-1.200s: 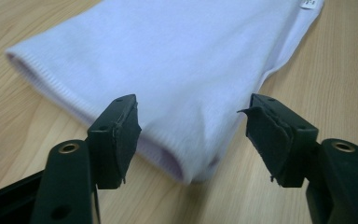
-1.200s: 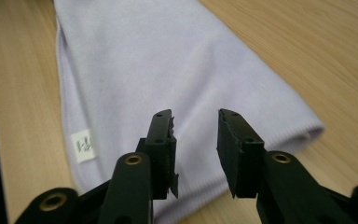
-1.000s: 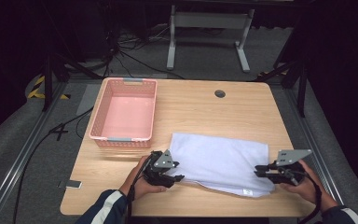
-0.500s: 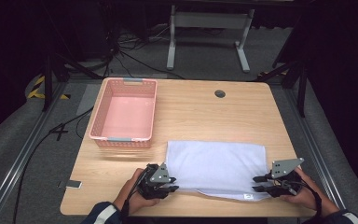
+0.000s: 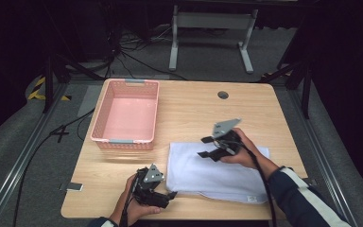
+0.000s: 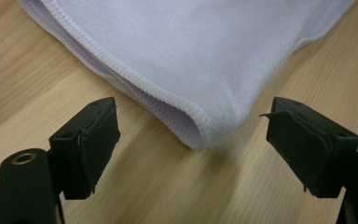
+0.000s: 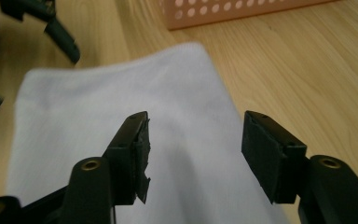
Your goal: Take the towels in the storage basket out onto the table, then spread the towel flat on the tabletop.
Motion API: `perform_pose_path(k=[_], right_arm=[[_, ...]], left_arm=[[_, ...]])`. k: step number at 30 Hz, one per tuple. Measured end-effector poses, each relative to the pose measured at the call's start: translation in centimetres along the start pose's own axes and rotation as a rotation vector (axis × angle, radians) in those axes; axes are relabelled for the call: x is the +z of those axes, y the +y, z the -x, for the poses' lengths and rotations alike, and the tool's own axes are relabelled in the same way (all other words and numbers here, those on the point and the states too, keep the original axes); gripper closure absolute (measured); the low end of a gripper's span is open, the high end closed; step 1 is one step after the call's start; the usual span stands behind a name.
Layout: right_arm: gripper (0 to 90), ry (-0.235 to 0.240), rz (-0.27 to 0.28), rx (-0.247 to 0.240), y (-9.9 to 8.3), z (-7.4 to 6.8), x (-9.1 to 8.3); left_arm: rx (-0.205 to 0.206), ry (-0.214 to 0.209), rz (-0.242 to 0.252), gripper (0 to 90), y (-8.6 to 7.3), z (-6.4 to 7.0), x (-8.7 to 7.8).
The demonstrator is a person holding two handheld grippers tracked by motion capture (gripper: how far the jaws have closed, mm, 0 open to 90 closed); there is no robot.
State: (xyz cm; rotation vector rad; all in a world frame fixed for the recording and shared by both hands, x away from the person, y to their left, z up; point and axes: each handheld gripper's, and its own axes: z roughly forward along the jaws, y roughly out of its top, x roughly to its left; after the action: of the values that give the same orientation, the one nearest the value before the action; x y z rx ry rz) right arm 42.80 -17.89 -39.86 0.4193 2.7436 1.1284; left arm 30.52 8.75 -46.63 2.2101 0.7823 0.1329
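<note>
Item: folded white cloth (image 5: 215, 172), flat on table (image 5: 194, 109), just right of pink basket (image 5: 126, 116), near front edge.
L gripper (image 5: 166, 196): at cloth's near-left corner, jaws spread wide, folded corner between them, not pinched yet.
R gripper (image 5: 208, 147): above cloth, jaws spread, empty.
Step, as judged: grab corner for next fold. Tip: slide lower jaw under all layers, close on hem, lift evenly w/ R gripper.

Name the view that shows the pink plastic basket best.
High view: the whole pink perforated plastic basket sits at the table's far left, empty. The right gripper view catches a strip of its wall; the left gripper view faces the folded white cloth.
</note>
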Motion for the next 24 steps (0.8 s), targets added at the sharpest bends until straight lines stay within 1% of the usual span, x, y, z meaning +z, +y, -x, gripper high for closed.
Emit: perform_pose_path(k=[1,2,3,4,5,6,7,8,9,10,11,12,13,14,15,16,17,18,19,20,21,22,23,24], right_arm=[[39.8,0.021,-0.007,0.012,0.7,0.5,1.2],[36.9,0.022,-0.034,0.016,1.4,0.8,2.4],[36.8,0.008,-0.06,0.002,2.1,1.1,3.8],[37.3,0.013,-0.066,0.004,2.4,1.2,4.5],[36.5,0.04,-0.068,0.012,2.7,1.4,5.5],[35.9,0.033,-0.08,0.013,3.2,1.4,6.8],[35.9,0.033,-0.08,0.013,3.2,1.4,6.8],[35.3,0.036,-0.088,0.012,3.4,1.4,7.4],[35.2,0.04,-0.107,0.012,3.6,1.5,8.3],[34.4,0.034,-0.13,0.004,3.7,1.5,8.9],[33.8,0.037,-0.148,0.001,3.8,1.5,9.4],[33.2,0.041,-0.17,0.0,4.0,1.5,10.0],[33.3,0.039,-0.181,-0.007,4.0,1.5,10.2],[32.8,0.035,-0.194,-0.01,4.1,1.4,10.6],[32.4,0.031,-0.203,-0.008,4.1,1.4,10.9],[34.1,0.036,-0.202,-0.002,4.1,1.4,10.9],[36.8,0.048,-0.202,0.013,4.1,1.5,10.9],[38.1,0.063,-0.202,0.03,3.9,1.6,10.9],[39.8,0.069,-0.2,0.035,3.8,1.7,10.9],[47.3,0.083,-0.195,0.03,3.8,1.7,10.9],[52.2,0.107,-0.191,0.034,3.8,1.6,10.8],[57.0,0.106,-0.193,0.026,3.8,1.4,10.8],[63.5,0.122,-0.192,0.02,3.8,1.3,10.8],[67.0,0.135,-0.191,0.023,3.8,1.2,10.7]], left_arm=[[0.016,0.004,-0.011,16.7,0.1,0.0,0.3],[0.018,-0.003,-0.021,16.7,0.2,0.0,0.6],[0.019,-0.002,-0.03,16.7,0.2,0.1,0.7],[0.027,-0.001,-0.029,16.7,0.2,0.1,0.9],[0.043,-0.006,-0.039,16.1,0.3,0.0,0.9],[0.05,-0.006,-0.025,15.1,0.2,0.1,1.1],[0.047,-0.001,-0.022,15.1,0.2,0.1,1.1],[0.057,0.001,-0.022,15.1,0.3,0.1,1.3],[0.074,0.004,-0.023,14.0,0.3,0.1,1.4],[0.09,0.019,-0.028,13.8,0.3,0.3,1.5],[0.112,0.038,-0.027,13.8,0.4,0.5,1.7],[0.122,0.046,-0.031,13.8,0.4,0.7,1.8],[0.134,0.055,-0.04,14.0,0.5,0.9,1.9],[0.131,0.06,-0.031,14.8,0.5,0.9,2.0],[0.112,0.068,-0.035,15.7,0.6,1.0,2.0],[0.113,0.072,-0.03,16.5,0.7,1.0,2.1],[0.112,0.076,-0.029,17.3,0.7,1.1,2.1],[0.118,0.076,-0.02,19.6,0.8,1.1,2.2],[0.107,0.08,-0.021,22.7,0.9,1.1,2.2],[0.102,0.083,-0.019,26.8,1.0,1.1,2.2],[0.11,0.081,-0.01,31.2,1.1,0.9,2.2],[0.107,0.086,-0.008,40.9,1.2,0.9,2.1],[0.109,0.085,-0.006,48.5,1.2,0.8,2.0],[0.105,0.083,0.001,54.5,1.2,0.7,2.1]])
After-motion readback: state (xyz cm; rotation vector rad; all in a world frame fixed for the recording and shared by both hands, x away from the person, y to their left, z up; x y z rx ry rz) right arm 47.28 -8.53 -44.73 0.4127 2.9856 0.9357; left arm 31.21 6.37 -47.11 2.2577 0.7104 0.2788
